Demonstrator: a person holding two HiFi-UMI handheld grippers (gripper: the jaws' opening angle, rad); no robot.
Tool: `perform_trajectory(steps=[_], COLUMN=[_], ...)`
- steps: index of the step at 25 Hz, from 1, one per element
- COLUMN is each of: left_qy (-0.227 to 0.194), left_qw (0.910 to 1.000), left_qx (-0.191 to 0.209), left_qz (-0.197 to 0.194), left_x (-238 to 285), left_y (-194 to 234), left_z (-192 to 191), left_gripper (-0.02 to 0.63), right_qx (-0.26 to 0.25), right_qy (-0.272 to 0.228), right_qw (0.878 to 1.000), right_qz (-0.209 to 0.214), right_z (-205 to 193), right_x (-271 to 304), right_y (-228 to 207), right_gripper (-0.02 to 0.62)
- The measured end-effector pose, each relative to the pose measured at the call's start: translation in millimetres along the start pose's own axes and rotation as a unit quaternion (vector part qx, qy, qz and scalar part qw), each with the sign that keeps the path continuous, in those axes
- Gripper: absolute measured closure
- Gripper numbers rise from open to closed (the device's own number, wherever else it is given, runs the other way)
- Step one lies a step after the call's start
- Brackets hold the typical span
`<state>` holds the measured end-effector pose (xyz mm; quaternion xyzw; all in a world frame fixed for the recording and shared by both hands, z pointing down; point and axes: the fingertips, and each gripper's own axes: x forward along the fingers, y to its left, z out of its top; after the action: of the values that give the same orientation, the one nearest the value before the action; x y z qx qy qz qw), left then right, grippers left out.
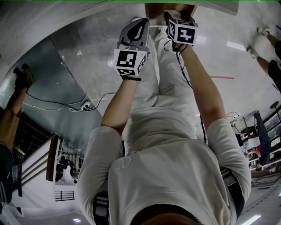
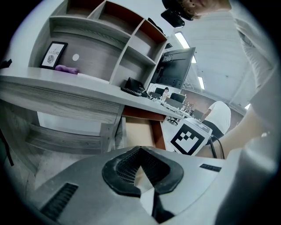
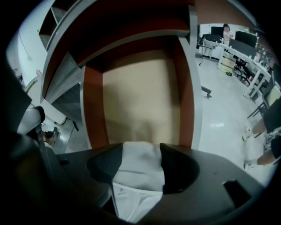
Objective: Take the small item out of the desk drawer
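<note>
The desk drawer [image 3: 136, 96] stands pulled out, with red-brown sides and a bare tan bottom. My right gripper [image 3: 139, 151] points steeply down over its near end, shut on a small white item [image 3: 138, 169] that fills the gap between the pads. In the head view the right gripper [image 1: 174, 14] reaches the drawer [image 1: 156, 9] at the top edge. My left gripper [image 1: 140, 22] hangs beside it on the left. In the left gripper view the left gripper [image 2: 140, 150] is shut and holds nothing, and beyond it lie the open drawer [image 2: 138, 132] and the right gripper's marker cube [image 2: 189, 138].
The grey desk [image 2: 66, 88] carries a shelf unit with a framed picture [image 2: 52, 55], a purple thing [image 2: 66, 69], a black device [image 2: 134, 86] and a monitor [image 2: 173, 68]. A cable and power strip [image 1: 85, 105] lie on the floor. Other people stand at the left [image 1: 17, 88] and right [image 1: 268, 48].
</note>
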<state>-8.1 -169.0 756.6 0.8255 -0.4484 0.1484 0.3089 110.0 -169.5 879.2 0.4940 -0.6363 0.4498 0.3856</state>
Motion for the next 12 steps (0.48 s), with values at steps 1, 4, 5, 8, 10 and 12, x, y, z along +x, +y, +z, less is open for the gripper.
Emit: perform_trajectory(steps=[1, 4, 5, 8, 10, 12], left_qy=[-0.002, -0.011, -0.015, -0.026, -0.032, -0.037], left_qw=[1.0, 0.9999, 0.9997, 0.9993, 0.9989, 0.9986], left_qx=[0.002, 0.012, 0.017, 0.028, 0.034, 0.039], left_qz=[0.0, -0.001, -0.001, 0.0, 0.0, 0.0], left_x=[-2.8, -10.5, -13.2, -25.0, -35.9, -48.5], left_y=[-0.5, -3.0, -4.6, -7.7, -10.7, -17.2], left_z=[3.5, 25.0, 34.9, 60.2, 76.5, 92.4], left_gripper=[0.607, 0.607, 0.607, 0.607, 0.607, 0.607], right_qx=[-0.001, -0.001, 0.001, -0.001, -0.007, -0.013], right_qy=[-0.005, -0.029, -0.037, -0.059, -0.075, -0.09], right_qw=[1.0, 1.0, 0.999, 0.998, 0.997, 0.995], right_qz=[0.001, 0.01, 0.013, 0.023, 0.034, 0.043], right_z=[1.2, 15.4, 21.8, 36.4, 45.2, 52.4], right_x=[-5.9, -29.3, -39.3, -69.4, -93.1, -121.0], right_y=[3.4, 14.3, 17.5, 31.2, 43.8, 54.4], right_gripper=[0.33, 0.33, 0.33, 0.331, 0.331, 0.331])
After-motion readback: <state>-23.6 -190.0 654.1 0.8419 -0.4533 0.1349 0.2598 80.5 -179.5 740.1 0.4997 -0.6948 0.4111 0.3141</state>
